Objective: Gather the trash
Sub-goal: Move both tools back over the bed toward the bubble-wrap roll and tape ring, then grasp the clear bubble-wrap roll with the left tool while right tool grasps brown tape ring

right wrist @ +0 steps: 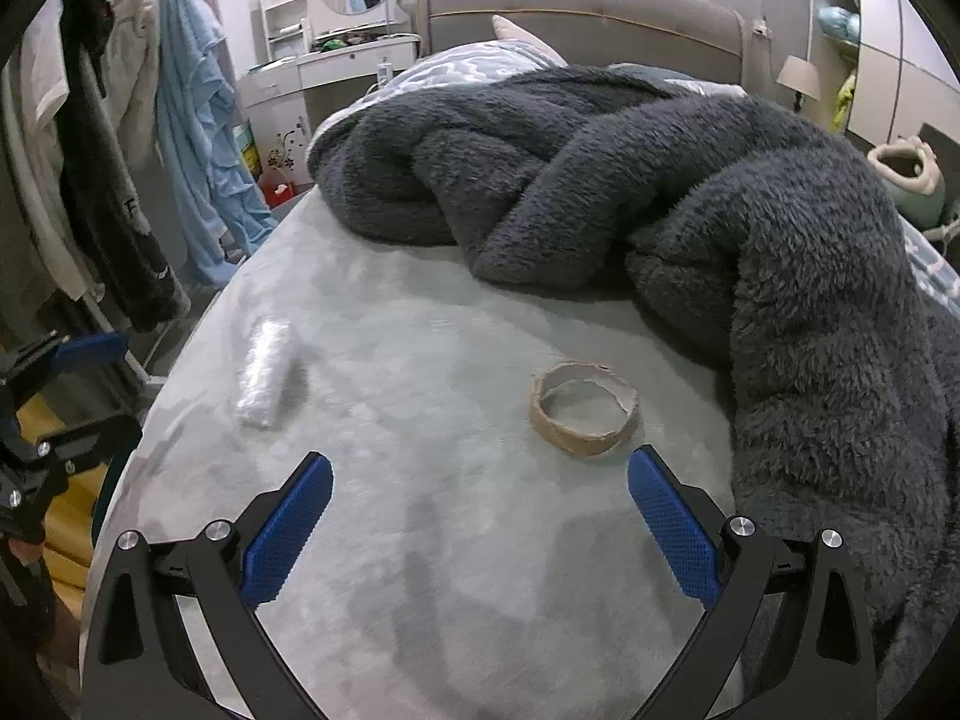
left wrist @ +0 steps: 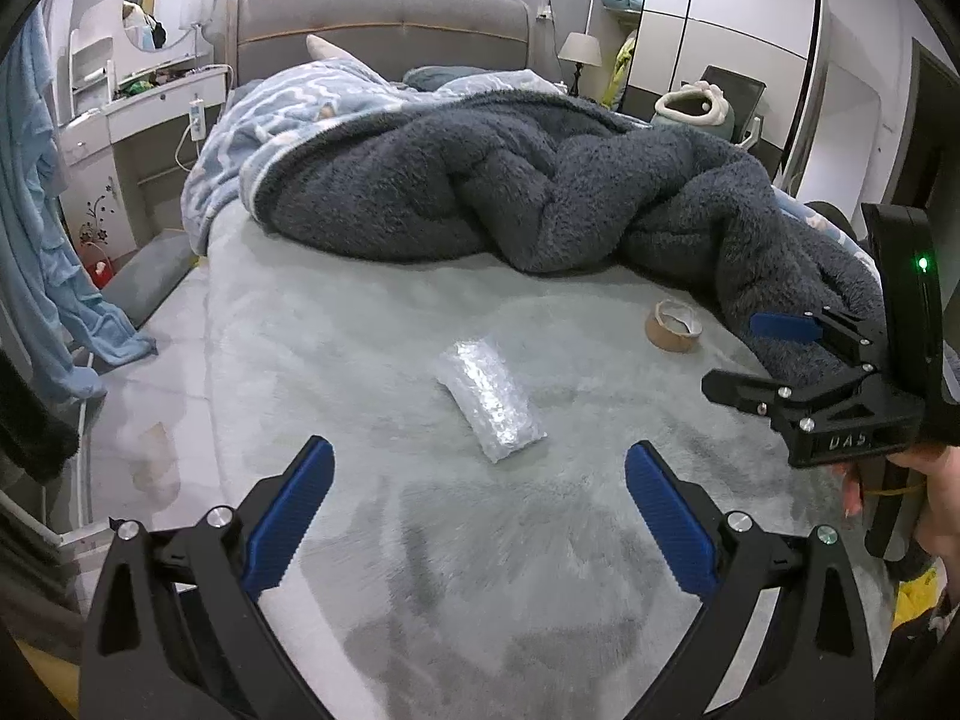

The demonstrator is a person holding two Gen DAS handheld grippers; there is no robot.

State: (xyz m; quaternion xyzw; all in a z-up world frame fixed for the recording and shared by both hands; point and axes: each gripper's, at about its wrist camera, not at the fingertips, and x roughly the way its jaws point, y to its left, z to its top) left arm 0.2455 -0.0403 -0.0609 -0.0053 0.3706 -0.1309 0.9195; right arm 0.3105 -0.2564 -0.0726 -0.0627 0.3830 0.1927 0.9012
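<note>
A clear bubble-wrap bag (left wrist: 492, 399) lies on the pale green bed sheet (left wrist: 360, 330), just ahead of my open, empty left gripper (left wrist: 479, 468). It also shows in the right wrist view (right wrist: 264, 375) at the left. An empty cardboard tape ring (right wrist: 583, 414) lies on the sheet just ahead of my open, empty right gripper (right wrist: 480, 471). The ring shows in the left wrist view (left wrist: 673, 324) too, near the right gripper (left wrist: 744, 354), which comes in from the right. The left gripper (right wrist: 90, 384) shows at the left edge of the right wrist view.
A thick dark grey fleece blanket (left wrist: 540, 192) is heaped across the back and right of the bed, close to the ring. A padded headboard (left wrist: 384, 18), a white dressing table (left wrist: 150, 102) and hanging clothes (right wrist: 192, 120) stand beyond. The bed's left edge drops to the floor (left wrist: 144, 450).
</note>
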